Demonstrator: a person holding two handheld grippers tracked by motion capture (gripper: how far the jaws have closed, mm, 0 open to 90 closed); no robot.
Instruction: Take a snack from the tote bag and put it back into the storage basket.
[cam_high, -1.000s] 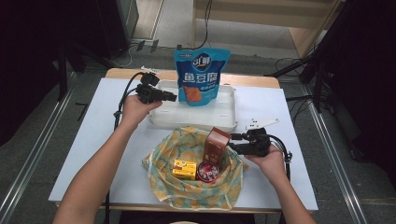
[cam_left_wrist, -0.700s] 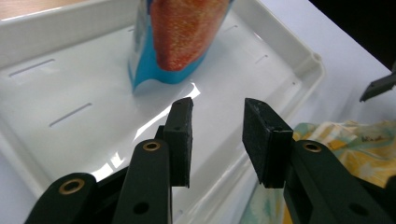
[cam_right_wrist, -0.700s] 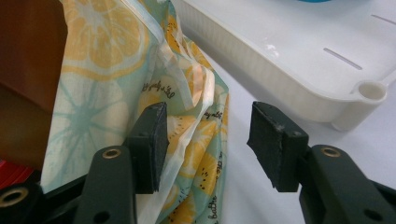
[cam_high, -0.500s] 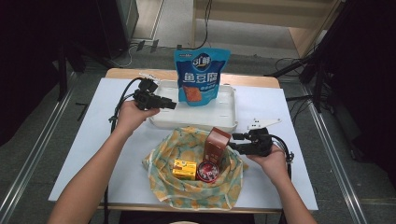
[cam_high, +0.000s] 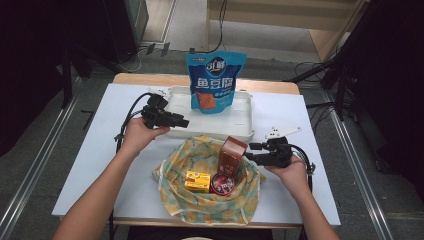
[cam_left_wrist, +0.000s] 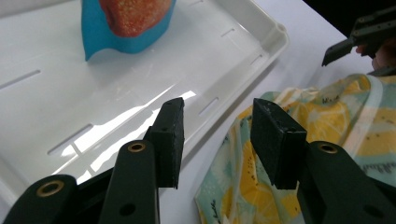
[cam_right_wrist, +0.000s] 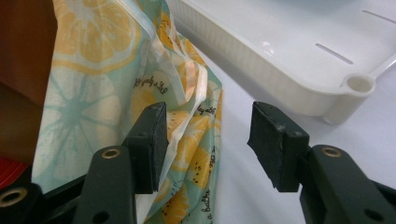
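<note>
A blue snack pouch (cam_high: 216, 80) (cam_left_wrist: 126, 23) stands upright in the white tray (cam_high: 240, 131) (cam_left_wrist: 261, 42). In front of the tray lies a lemon-print bag (cam_high: 200, 205) (cam_left_wrist: 336, 116) (cam_right_wrist: 116, 60) holding a brown box (cam_high: 232, 152) (cam_right_wrist: 23, 46), a yellow box (cam_high: 197, 181) and a red round tin (cam_high: 222, 183). My left gripper (cam_high: 182, 121) (cam_left_wrist: 217, 135) hovers over the tray's front-left rim. Its jaws have just been opening and nothing is between them. My right gripper (cam_high: 251, 150) (cam_right_wrist: 208, 140) is open at the bag's right edge, its left pad close to the fabric.
The white tabletop (cam_high: 100, 150) has bare room left of the bag and right of the tray. Cables trail from both grippers. The right gripper (cam_left_wrist: 359, 39) shows far off in the left gripper view. Dark floor and metal rails flank the table.
My left gripper has drawn back from the tray's far-left side toward the person, down to its front-left rim, and its jaws stand wider. The right hand has kept still.
</note>
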